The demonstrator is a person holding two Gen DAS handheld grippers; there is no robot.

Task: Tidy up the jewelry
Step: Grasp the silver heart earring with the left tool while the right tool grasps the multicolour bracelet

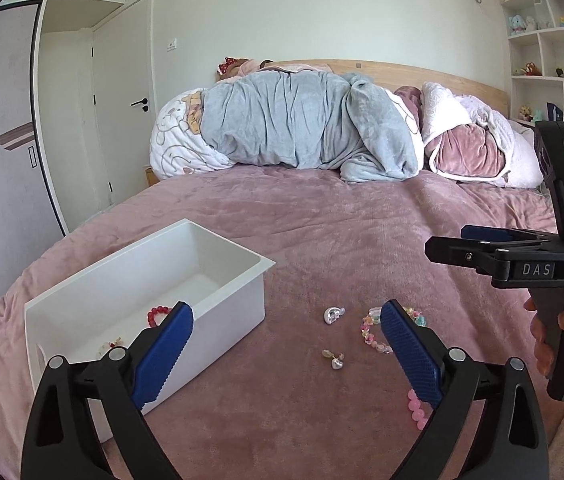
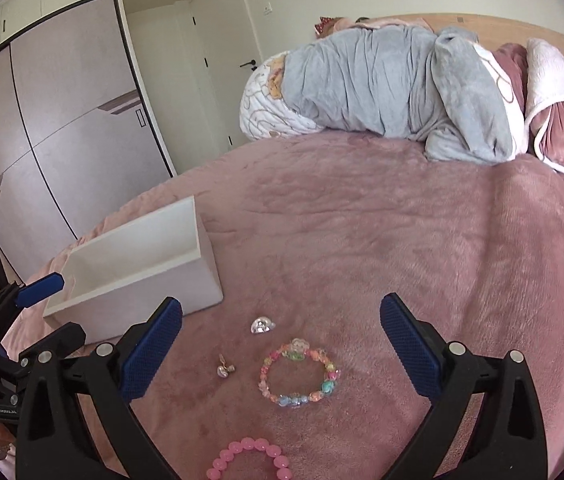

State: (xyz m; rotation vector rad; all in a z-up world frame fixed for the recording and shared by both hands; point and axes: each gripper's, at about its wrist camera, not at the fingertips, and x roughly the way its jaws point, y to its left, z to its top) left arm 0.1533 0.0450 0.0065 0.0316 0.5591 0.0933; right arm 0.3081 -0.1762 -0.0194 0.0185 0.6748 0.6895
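Note:
A white box point(image 1: 242, 268) stands on the pink bedspread, with a red bead bracelet point(image 1: 157, 314) and a small piece inside. On the bedspread lie a multicoloured bead bracelet point(image 2: 298, 376), a pink bead bracelet point(image 2: 250, 460), a clear silver charm point(image 2: 262, 325) and a small pearl earring point(image 2: 224, 369). My left gripper point(image 1: 286, 322) is open and empty, above the box's near corner and the charm point(image 1: 333, 314). My right gripper point(image 2: 282, 320) is open and empty above the loose pieces. It also shows in the left wrist view point(image 1: 454, 242).
Rolled grey and pink blankets point(image 1: 298, 120) and pillows lie at the head of the bed. A wardrobe point(image 2: 62, 120) and door stand left. Shelves with toys point(image 1: 554, 52) are at the right. The bedspread point(image 2: 402, 240) stretches wide beyond the jewelry.

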